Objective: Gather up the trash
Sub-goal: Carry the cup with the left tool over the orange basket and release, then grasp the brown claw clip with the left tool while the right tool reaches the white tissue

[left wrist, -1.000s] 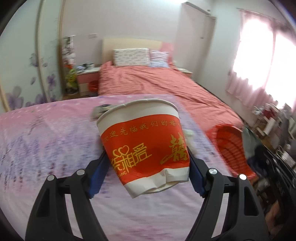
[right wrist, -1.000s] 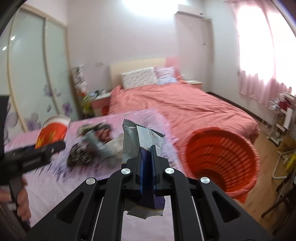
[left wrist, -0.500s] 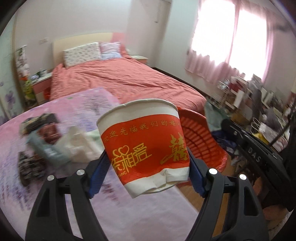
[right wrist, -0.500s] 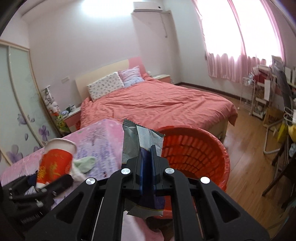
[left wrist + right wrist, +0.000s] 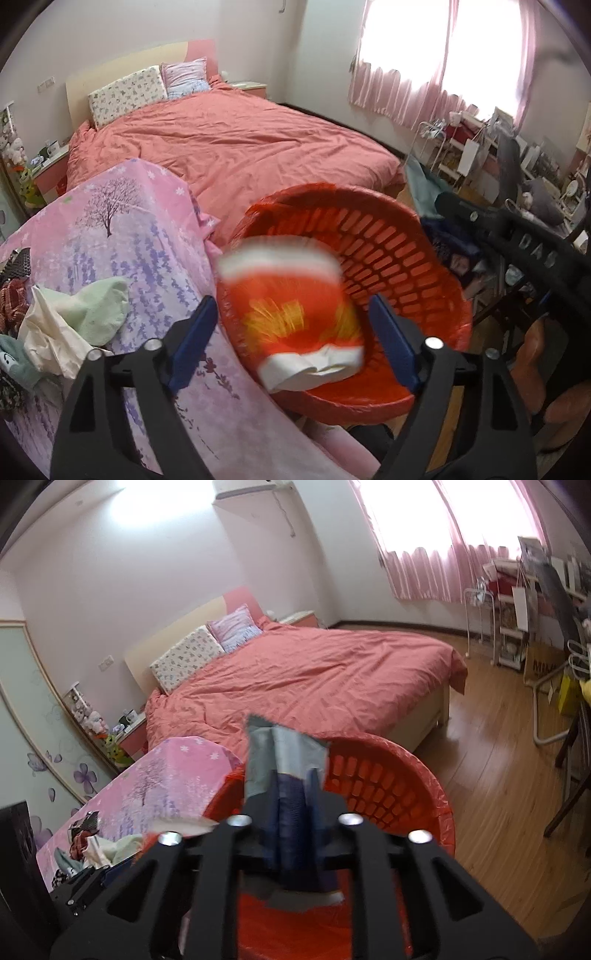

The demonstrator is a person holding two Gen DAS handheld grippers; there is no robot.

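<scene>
Both tools open over the red basket [image 5: 391, 254]: left tool [image 5: 295, 343] releasing blurred cup [image 5: 291, 314], right tool [image 5: 293, 805] loosening on upright wrapper [image 5: 284, 753] (directly above).

Red-and-white paper cup [image 5: 291, 314] tilted over the orange basket [image 5: 402, 254] (blurred); silver wrapper [image 5: 284, 760] upright above its rim.

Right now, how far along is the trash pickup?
Done: nothing is clearly settled in the red basket yet. In hand: both drops are under way. The left hand-held gripper is opening, and the blurred paper cup sits loose between its pads over the basket. The right hand-held gripper is opening around a silver wrapper. Left: cloths and wrappers on the pink table.
</scene>
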